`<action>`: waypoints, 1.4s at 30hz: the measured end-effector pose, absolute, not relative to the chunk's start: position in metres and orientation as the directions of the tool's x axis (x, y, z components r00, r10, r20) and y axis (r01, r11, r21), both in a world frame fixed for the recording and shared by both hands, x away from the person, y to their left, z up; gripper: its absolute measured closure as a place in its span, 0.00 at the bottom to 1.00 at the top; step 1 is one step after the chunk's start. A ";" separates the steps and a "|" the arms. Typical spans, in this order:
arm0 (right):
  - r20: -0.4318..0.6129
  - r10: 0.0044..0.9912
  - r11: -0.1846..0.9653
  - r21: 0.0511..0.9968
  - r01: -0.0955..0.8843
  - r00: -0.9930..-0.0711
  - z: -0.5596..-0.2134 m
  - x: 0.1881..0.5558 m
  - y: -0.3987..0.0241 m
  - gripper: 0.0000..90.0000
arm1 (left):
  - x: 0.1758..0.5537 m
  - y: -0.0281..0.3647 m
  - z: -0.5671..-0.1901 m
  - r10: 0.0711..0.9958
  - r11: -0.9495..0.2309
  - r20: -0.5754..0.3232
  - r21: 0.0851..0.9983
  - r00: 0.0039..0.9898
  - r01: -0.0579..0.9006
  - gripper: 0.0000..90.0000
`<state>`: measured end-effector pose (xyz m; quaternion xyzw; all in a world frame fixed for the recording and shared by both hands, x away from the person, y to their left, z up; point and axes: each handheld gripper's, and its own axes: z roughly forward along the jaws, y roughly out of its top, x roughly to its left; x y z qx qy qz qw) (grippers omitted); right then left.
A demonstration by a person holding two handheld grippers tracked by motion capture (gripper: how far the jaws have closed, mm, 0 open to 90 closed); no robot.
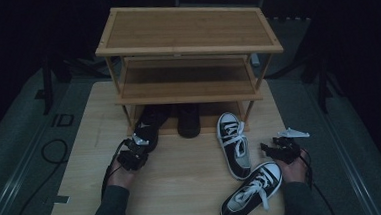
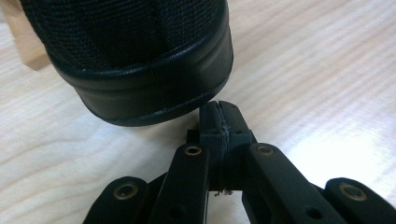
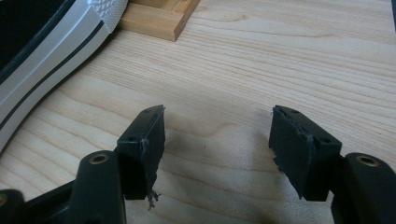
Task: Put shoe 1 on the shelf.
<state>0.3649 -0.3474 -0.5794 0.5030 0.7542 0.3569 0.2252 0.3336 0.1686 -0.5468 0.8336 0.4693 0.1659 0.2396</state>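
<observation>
A black shoe [image 1: 149, 124] lies with its toe under the bamboo shoe rack [image 1: 190, 47] and its heel toward me. My left gripper [image 1: 137, 147] is just behind that heel. In the left gripper view the pads of my left gripper [image 2: 219, 116] are pressed together with nothing between them, their tip right beside the rounded black shoe heel [image 2: 140, 70]. My right gripper [image 1: 268, 147] hovers at the table's right edge; the right gripper view shows my right gripper [image 3: 219, 135] open over bare wood.
A second black shoe [image 1: 188, 120] sits under the rack's lowest shelf. Two black-and-white sneakers [image 1: 233, 145] [image 1: 253, 190] lie on the wooden table [image 1: 183, 178] at the right. The sneaker's white sole [image 3: 46, 60] and the rack's foot [image 3: 159, 18] are ahead-left of the right gripper.
</observation>
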 end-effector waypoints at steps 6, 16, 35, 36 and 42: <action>0.020 0.920 0.239 0.765 0.599 -0.392 -0.579 0.365 -0.347 0.40 | 0.342 0.171 -0.549 0.865 -0.441 0.059 0.562 0.498 0.699 1.00; 0.019 0.919 0.240 0.765 0.598 -0.393 -0.579 0.365 -0.348 0.39 | 0.335 0.191 -0.554 0.898 -0.391 0.057 0.560 0.437 0.730 1.00; 0.020 0.920 0.239 0.765 0.599 -0.392 -0.579 0.365 -0.347 0.39 | 0.357 0.177 -0.541 0.917 -0.353 0.068 0.600 0.394 0.718 0.99; 0.021 0.920 0.238 0.764 0.599 -0.392 -0.579 0.365 -0.347 0.39 | 0.359 0.174 -0.541 0.915 -0.358 0.070 0.599 0.398 0.716 0.99; 0.022 0.920 0.237 0.764 0.600 -0.391 -0.579 0.365 -0.347 0.39 | 0.367 0.151 -0.545 0.902 -0.377 0.061 0.593 0.427 0.712 1.00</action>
